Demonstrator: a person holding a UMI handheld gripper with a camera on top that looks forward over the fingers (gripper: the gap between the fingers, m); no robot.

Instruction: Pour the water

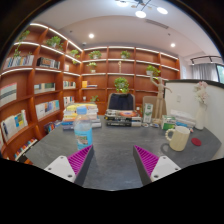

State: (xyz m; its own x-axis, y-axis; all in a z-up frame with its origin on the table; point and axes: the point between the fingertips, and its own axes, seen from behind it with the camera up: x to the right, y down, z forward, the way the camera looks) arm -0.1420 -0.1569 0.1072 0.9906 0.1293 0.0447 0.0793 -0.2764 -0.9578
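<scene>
Bookshelves (pixel 40 85) are seen lining the room behind a grey surface (pixel 110 150). A water bottle (pixel 83 131) is stood toward the surface's left edge, beyond the left jaw — a pale pitcher (pixel 179 137) near the right edge. The gripper (pixel 113 163) is held with jaws released, nothing between them.

Grey table (pixel 115 160), magenta pads (pixel 80 160) on white fingers, clear bottle (pixel 83 133) with blue label near table's left edge, cream pitcher (pixel 179 138) toward right edge, orange-brown shelves (pixel 40 85).
</scene>
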